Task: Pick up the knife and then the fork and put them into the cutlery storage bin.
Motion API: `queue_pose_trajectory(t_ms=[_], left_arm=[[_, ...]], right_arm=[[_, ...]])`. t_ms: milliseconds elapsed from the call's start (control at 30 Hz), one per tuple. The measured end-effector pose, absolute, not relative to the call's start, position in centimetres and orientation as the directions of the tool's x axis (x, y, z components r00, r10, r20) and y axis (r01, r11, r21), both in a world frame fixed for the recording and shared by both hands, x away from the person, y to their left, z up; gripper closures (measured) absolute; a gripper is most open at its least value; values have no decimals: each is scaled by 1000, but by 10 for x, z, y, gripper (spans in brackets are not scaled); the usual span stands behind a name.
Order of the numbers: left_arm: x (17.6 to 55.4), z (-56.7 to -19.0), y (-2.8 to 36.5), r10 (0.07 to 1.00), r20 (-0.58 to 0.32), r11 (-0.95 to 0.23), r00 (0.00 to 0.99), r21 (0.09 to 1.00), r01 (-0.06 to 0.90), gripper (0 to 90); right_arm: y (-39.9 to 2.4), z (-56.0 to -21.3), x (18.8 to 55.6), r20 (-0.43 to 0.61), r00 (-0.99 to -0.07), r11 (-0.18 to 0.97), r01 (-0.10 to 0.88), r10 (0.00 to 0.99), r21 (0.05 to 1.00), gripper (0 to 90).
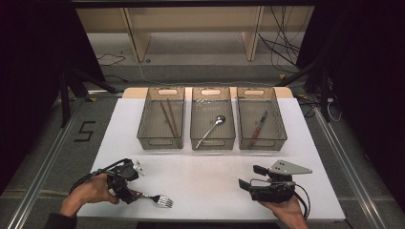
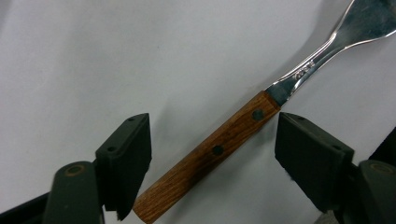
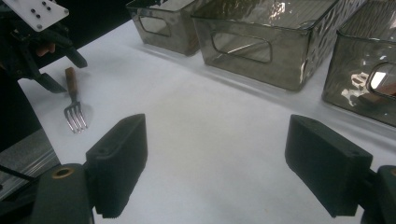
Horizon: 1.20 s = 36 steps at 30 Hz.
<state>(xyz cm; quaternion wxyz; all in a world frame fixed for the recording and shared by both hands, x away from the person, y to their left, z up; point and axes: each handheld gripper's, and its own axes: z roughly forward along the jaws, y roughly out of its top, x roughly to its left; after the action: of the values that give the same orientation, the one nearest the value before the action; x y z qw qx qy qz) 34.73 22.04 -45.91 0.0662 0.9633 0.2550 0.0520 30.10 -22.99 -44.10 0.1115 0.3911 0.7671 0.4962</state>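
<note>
A fork (image 1: 160, 200) with a wooden handle (image 2: 215, 154) and steel tines lies flat on the white table (image 1: 210, 176) near its front left corner. My left gripper (image 1: 133, 191) is lowered over the handle. Its jaws stand open on either side of the handle, and the pads (image 2: 126, 154) do not press on the wood. My right gripper (image 1: 250, 177) rests near the front right of the table, pointing left, open with nothing between its fingers. In the right gripper view the fork (image 3: 74, 105) and the left gripper (image 3: 65, 74) show at the far left.
Three clear bins stand in a row at the back of the table. The left bin (image 1: 160, 142) holds chopsticks (image 1: 169, 117), the middle bin (image 1: 212, 142) a spoon (image 1: 212, 126), the right bin (image 1: 262, 142) a red-handled utensil (image 1: 258, 126). Bare table lies between the grippers.
</note>
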Motion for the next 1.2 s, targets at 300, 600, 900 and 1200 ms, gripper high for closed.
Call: queue_pose_trajectory(t_ms=[300, 600, 900, 1200], left_arm=[[348, -463, 210, 404, 58, -911, 913, 110, 397, 424], [349, -462, 207, 367, 10, -927, 930, 93, 365, 584], [348, -461, 206, 334, 6, -939, 943, 87, 332, 693], [346, -461, 204, 302, 10, -950, 953, 83, 301, 753]], right_arm=[[-229, -441, 301, 217, -669, 201, 490, 711, 848, 219], [-230, -441, 301, 216, -671, 204, 489, 710, 848, 220], [-229, -441, 301, 216, -671, 205, 490, 710, 847, 220], [-229, -441, 301, 217, -670, 205, 491, 710, 847, 219]])
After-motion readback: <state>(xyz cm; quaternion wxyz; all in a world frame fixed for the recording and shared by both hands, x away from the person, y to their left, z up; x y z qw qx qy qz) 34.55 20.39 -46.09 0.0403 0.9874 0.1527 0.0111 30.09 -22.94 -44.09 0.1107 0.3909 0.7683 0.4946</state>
